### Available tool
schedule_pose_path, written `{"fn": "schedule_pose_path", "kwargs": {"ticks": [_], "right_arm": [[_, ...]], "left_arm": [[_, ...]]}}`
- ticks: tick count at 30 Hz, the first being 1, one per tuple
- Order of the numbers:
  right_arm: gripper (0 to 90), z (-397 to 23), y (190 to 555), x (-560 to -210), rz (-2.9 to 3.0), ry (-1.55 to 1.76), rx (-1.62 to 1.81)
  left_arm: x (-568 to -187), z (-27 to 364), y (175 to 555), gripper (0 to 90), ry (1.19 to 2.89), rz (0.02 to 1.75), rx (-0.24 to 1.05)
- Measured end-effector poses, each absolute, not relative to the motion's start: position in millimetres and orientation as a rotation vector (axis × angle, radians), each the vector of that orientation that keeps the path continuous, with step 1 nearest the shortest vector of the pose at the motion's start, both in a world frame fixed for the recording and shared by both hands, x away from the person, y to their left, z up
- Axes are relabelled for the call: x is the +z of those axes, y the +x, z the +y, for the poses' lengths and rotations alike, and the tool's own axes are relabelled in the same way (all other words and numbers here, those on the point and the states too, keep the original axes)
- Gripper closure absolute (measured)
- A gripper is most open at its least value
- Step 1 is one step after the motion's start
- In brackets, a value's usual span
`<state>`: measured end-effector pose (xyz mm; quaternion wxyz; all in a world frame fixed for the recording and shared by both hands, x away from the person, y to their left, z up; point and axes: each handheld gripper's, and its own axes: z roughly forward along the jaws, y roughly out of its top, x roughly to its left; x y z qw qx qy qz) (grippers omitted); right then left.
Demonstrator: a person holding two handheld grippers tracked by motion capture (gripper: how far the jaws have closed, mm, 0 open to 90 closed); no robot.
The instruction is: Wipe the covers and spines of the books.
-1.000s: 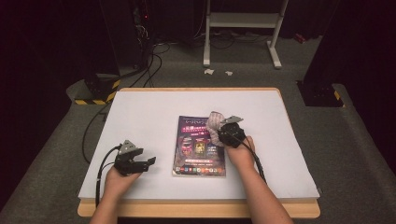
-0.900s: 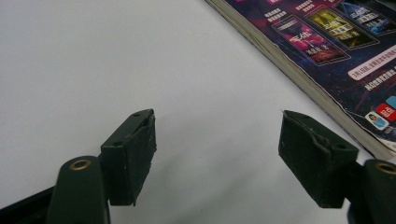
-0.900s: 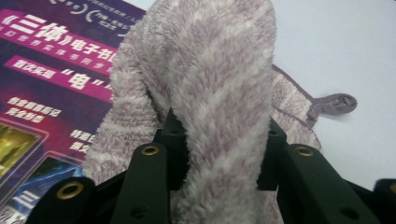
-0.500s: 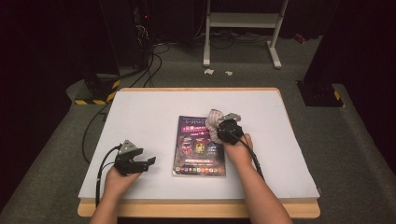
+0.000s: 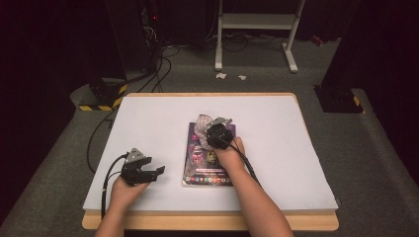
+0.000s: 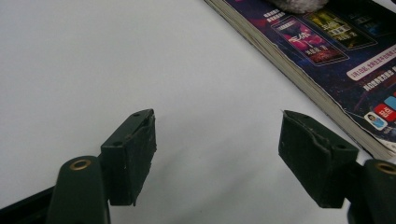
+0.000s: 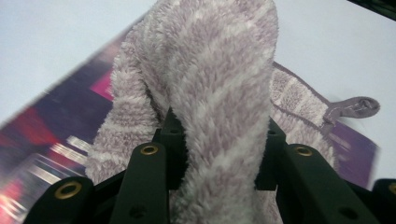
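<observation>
A purple-covered magazine (image 5: 207,165) lies in the middle of the white table top (image 5: 148,123). On its far end rests a fluffy lilac-and-white striped cloth (image 5: 201,125), and my right gripper (image 5: 212,129) is shut on it. In the right gripper view the cloth (image 7: 219,88) bulges up between the two black jaws, with its hanging loop (image 7: 359,106) off to the right over the magazine (image 7: 60,126). My left gripper (image 5: 159,171) rests on the table left of the magazine, open and with nothing in it. Its own view has the magazine's edge (image 6: 299,74) at the upper right.
The table's wooden front edge (image 5: 207,221) is near the person. Beyond the far edge are grey carpet, a white metal stand (image 5: 257,29), black cables (image 5: 153,69) and a yellow-black striped base (image 5: 101,104). Bare white table top lies to either side of the magazine.
My right gripper has slid the cloth leftward across the magazine's far end. The left gripper has stayed where it was.
</observation>
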<state>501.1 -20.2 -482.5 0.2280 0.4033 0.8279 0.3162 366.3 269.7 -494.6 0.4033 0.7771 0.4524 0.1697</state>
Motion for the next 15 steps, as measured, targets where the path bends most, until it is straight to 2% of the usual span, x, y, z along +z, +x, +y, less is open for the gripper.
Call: {"fn": "schedule_pose_path", "kwargs": {"ticks": [6,15], "right_arm": [[65.3,16.5,504.4,-480.4,2.326,1.062,0.893],[64.5,31.3,513.0,-480.3,2.334,1.056,0.909]], "left_arm": [[-495.2,270.8,366.8,27.8,1.964,1.144,0.426],[-494.8,272.6,366.3,27.9,1.957,1.144,0.424]]}}
